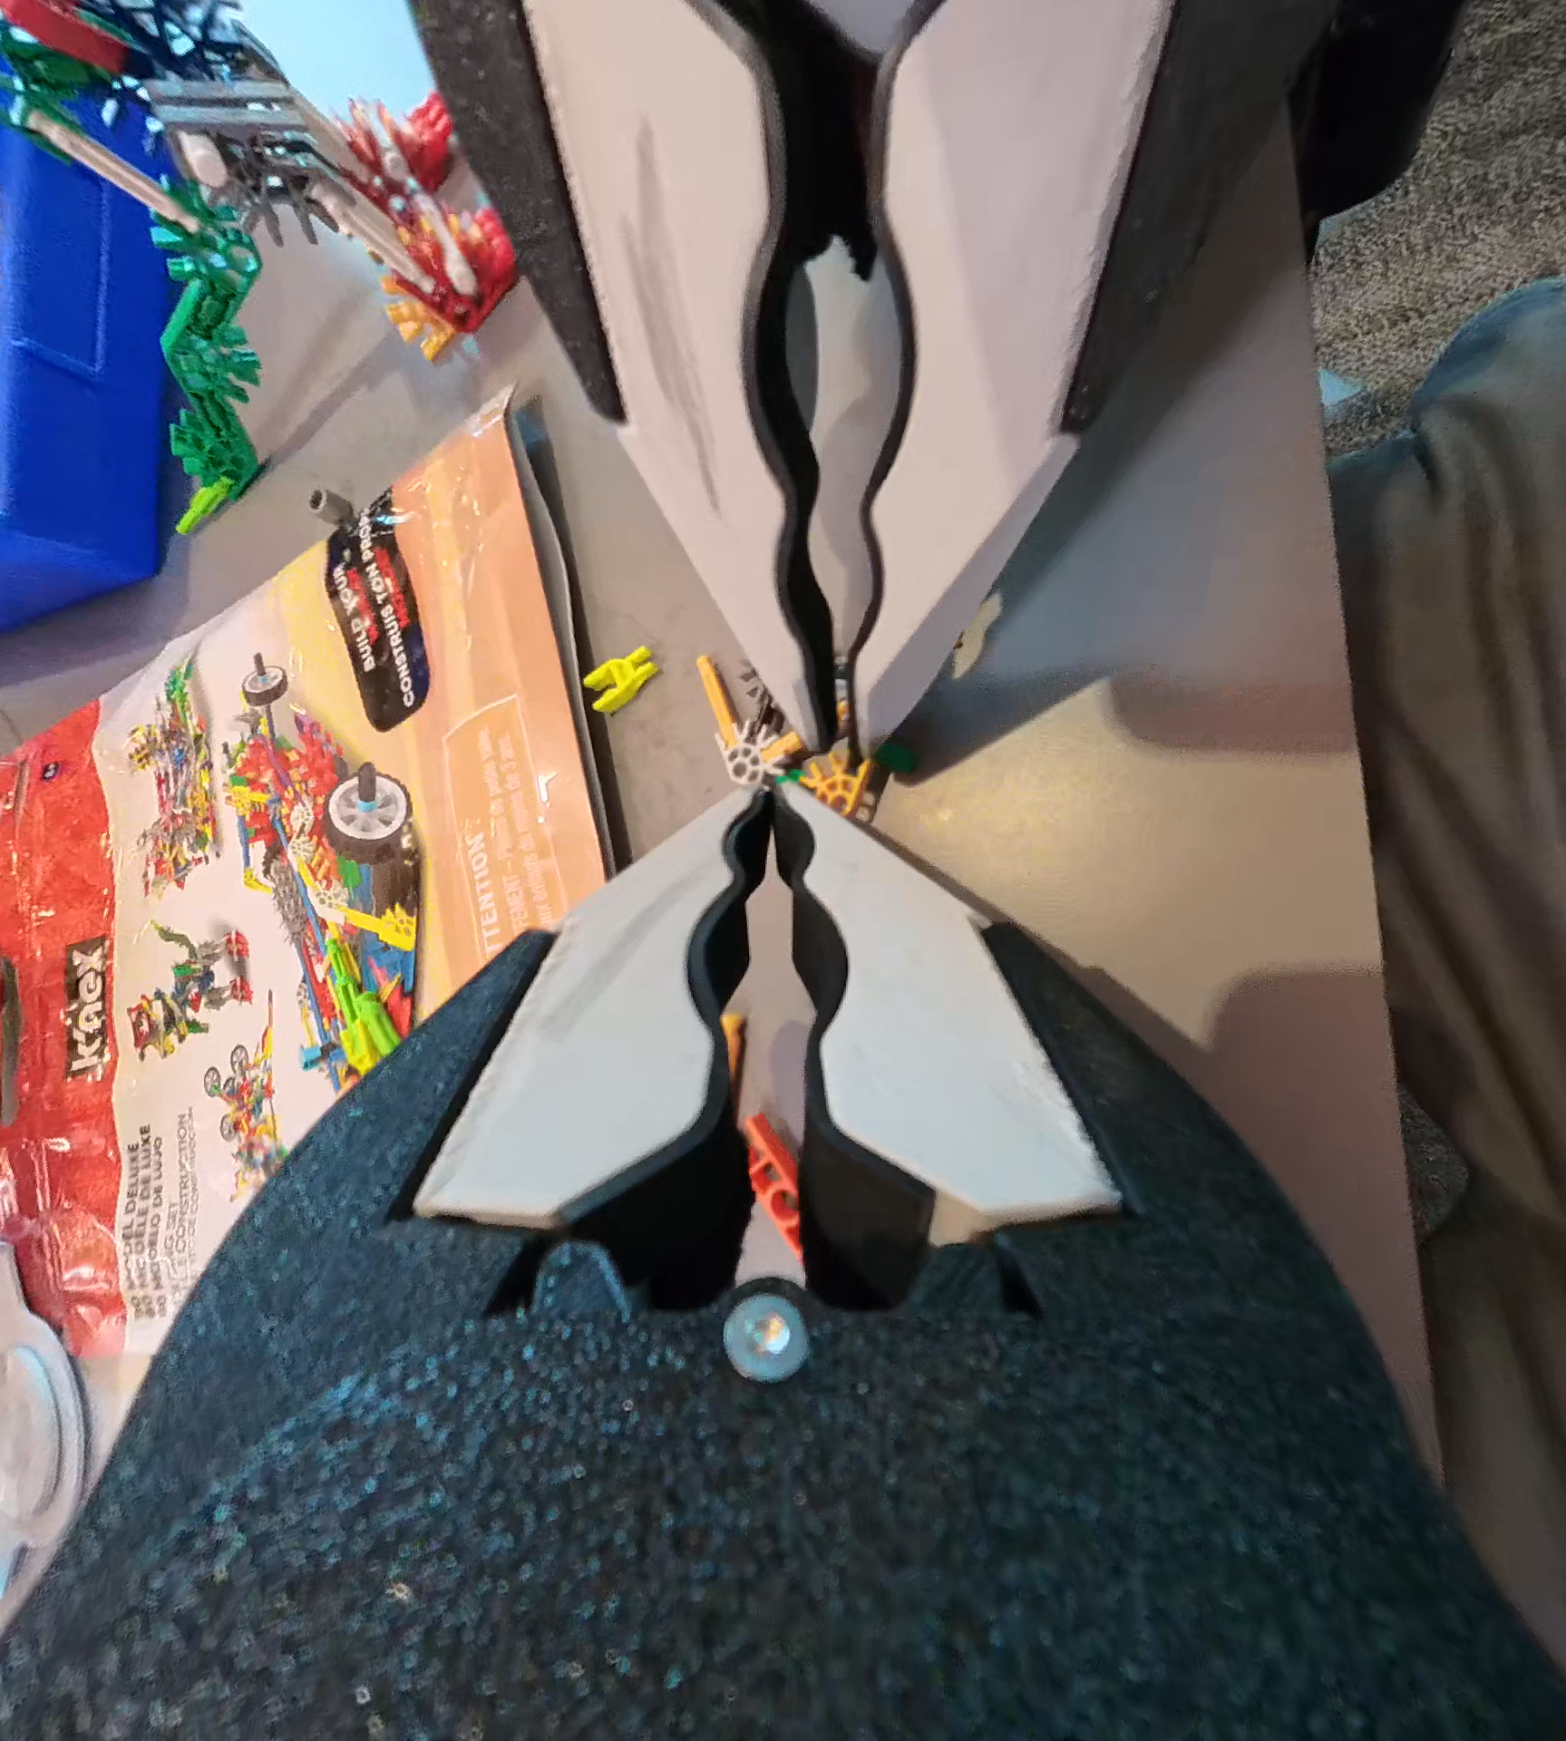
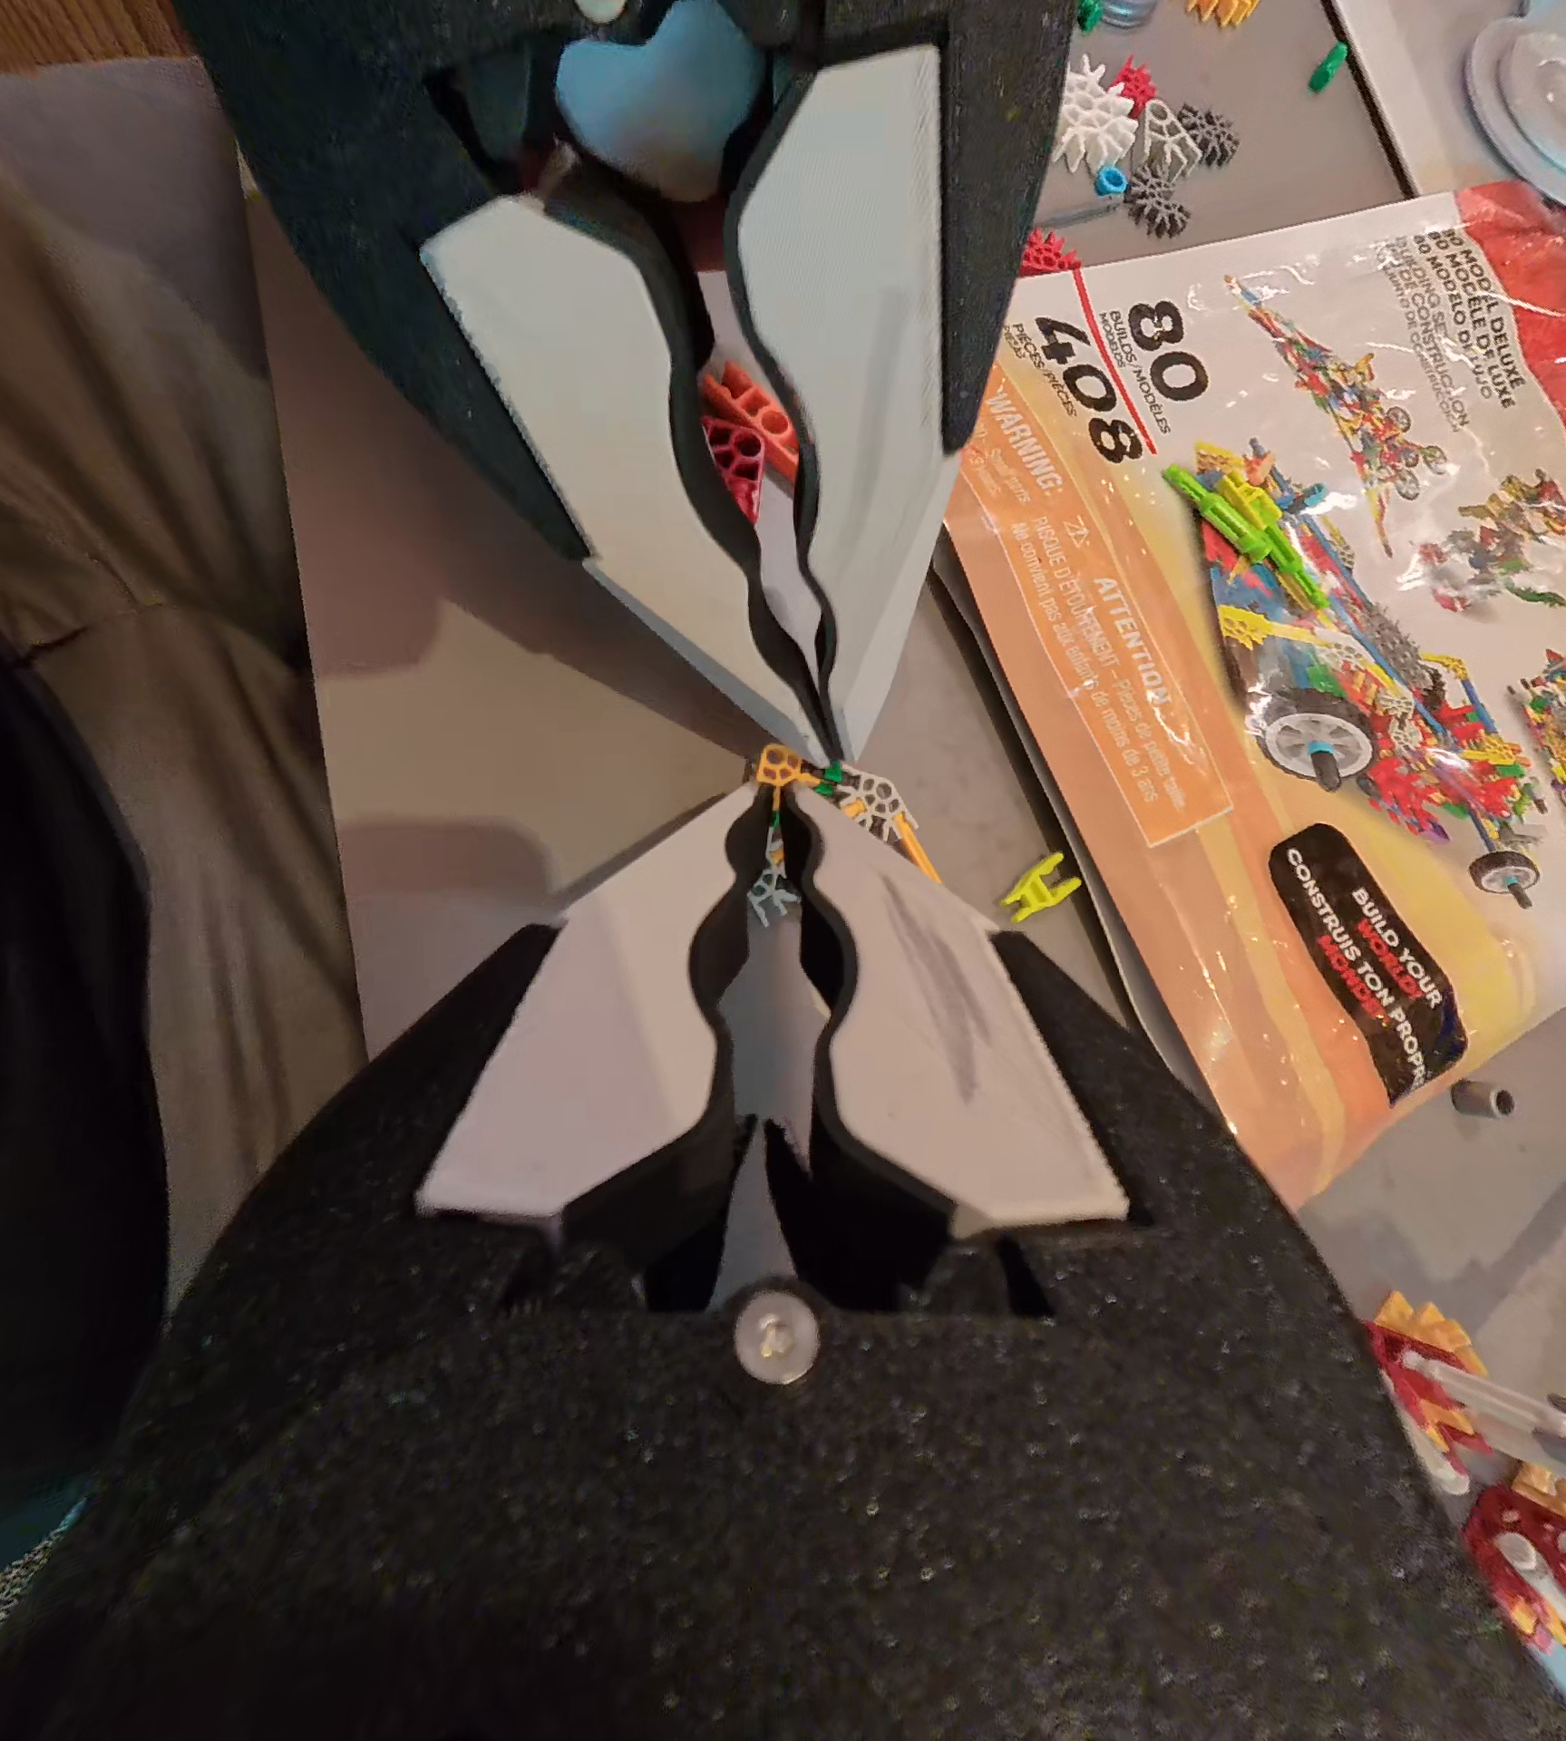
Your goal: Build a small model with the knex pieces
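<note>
grey tabletop (image 2: 477, 716) carried a printed toy-kit bag (image 2: 1278, 612), with 2 grippers meeting tip to tip above it. left gripper (image 1: 774, 801) and right gripper (image 2: 779, 801) each pinched, fingers together, one small rod-and-connector assembly (image 2: 816, 782). joints were hidden by fingertips; a yellow clip (image 2: 1038, 890) lay loose nearby.

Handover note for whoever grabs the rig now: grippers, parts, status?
Left gripper: shut on small connector assembly, fingertips meeting the right gripper's.
Right gripper: shut on the same assembly, from the opposite side.
Nearby on the grey table: loose yellow-green clip, printed parts bag, red and orange connectors.
Done or left: cannot tell from these views.
</note>
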A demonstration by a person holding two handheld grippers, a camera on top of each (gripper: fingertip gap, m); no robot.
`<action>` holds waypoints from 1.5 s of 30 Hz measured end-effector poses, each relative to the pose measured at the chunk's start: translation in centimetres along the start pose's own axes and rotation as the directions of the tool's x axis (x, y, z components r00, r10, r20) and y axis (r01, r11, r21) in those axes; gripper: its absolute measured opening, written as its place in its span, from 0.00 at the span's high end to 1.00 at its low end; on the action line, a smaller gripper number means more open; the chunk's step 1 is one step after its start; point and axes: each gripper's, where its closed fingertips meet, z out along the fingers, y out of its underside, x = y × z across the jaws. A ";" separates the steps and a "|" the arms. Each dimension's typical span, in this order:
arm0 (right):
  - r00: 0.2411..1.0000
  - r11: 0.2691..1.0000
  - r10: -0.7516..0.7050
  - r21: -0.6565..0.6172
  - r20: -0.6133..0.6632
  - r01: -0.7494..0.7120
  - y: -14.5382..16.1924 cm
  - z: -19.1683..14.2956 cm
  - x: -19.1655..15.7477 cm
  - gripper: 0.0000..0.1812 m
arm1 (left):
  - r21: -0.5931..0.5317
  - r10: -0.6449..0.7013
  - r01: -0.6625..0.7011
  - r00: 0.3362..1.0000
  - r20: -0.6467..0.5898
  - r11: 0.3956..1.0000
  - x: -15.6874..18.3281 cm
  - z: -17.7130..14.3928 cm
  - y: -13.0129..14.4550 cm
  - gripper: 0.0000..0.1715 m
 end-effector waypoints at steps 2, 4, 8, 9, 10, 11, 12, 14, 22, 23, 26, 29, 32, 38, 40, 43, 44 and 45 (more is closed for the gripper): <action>1.000 1.000 0.000 -0.013 0.003 0.000 0.3 0.2 0.0 1.00 | -0.025 0.026 -0.025 1.000 0.004 0.999 0.1 0.6 0.3 1.00; 1.000 1.000 0.022 -0.010 0.012 -0.022 0.3 0.3 0.0 1.00 | -0.023 0.021 -0.021 1.000 0.000 1.000 0.0 0.7 0.2 1.00; 0.999 0.999 0.040 -0.008 0.025 -0.040 0.4 0.3 -0.1 1.00 | -0.034 0.042 -0.042 0.999 0.002 0.999 0.0 0.8 0.1 1.00; 0.999 0.999 0.045 -0.004 0.028 -0.045 0.5 0.3 -0.1 1.00 | -0.044 0.051 -0.051 0.999 0.003 0.998 0.1 0.8 0.1 1.00; 0.998 0.998 0.058 -0.002 0.036 -0.058 0.5 0.3 -0.2 1.00 | -0.055 0.067 -0.066 0.998 0.003 0.996 0.1 0.8 0.1 1.00; 0.997 0.998 0.066 -0.001 0.041 -0.066 0.6 0.3 -0.1 1.00 | -0.068 0.089 -0.089 0.996 0.005 0.994 0.1 0.8 0.1 1.00; 0.997 0.998 0.067 -0.003 0.042 -0.067 0.7 0.3 -0.1 1.00 | -0.080 0.109 -0.109 0.994 0.006 0.991 0.1 0.9 0.1 1.00; 0.997 0.997 0.070 -0.012 0.041 -0.070 1.1 0.3 0.0 1.00 | -0.101 0.141 -0.139 0.990 0.010 0.985 0.1 1.1 0.0 1.00; 0.995 0.996 0.092 -0.003 0.039 -0.092 1.0 0.3 0.0 1.00 | -0.148 0.224 -0.219 0.974 0.022 0.964 0.1 1.7 -0.3 1.00; 0.994 0.995 0.099 0.011 0.036 -0.099 0.8 0.0 0.0 1.00 | -0.136 0.218 -0.213 0.976 0.025 0.968 0.1 1.7 -0.3 1.00; 0.994 0.993 0.112 0.046 -0.020 -0.111 0.4 -1.6 0.8 0.93 | -0.110 0.161 -0.158 0.987 0.019 0.981 0.1 1.4 -0.1 1.00; 0.992 0.991 0.122 0.058 -0.038 -0.119 0.7 -3.1 0.8 0.93 | -0.106 0.130 -0.126 0.991 0.032 0.986 -0.1 0.9 0.5 0.99; 0.993 0.993 0.114 0.004 -0.023 -0.114 2.1 -3.3 -0.1 0.93 | -0.058 0.077 -0.076 0.997 0.014 0.995 0.1 0.1 0.3 0.97; 0.994 0.994 0.104 -0.037 0.017 -0.103 3.5 -2.5 -1.3 0.94 | 0.002 0.033 -0.033 0.999 -0.030 0.999 0.9 -0.6 -0.4 0.94; 0.995 0.993 0.098 -0.061 0.013 -0.097 3.9 -2.2 -1.3 0.95 | 0.002 0.043 -0.043 0.999 -0.029 0.999 1.0 -0.5 -0.7 0.94; 0.996 0.995 0.085 -0.059 0.015 -0.084 3.7 -1.9 -1.3 1.00 | 0.005 0.043 -0.043 0.998 -0.039 0.999 1.3 -0.4 -1.0 0.93; 0.996 0.995 0.082 -0.060 0.018 -0.081 3.7 -1.9 -1.3 1.00 | 0.014 0.044 -0.043 0.998 -0.046 0.999 1.5 -0.3 -1.1 0.93; 0.997 0.995 0.079 -0.061 0.021 -0.078 3.7 -1.9 -1.3 1.00 | 0.020 0.044 -0.042 0.997 -0.059 0.999 1.8 -0.3 -1.3 0.93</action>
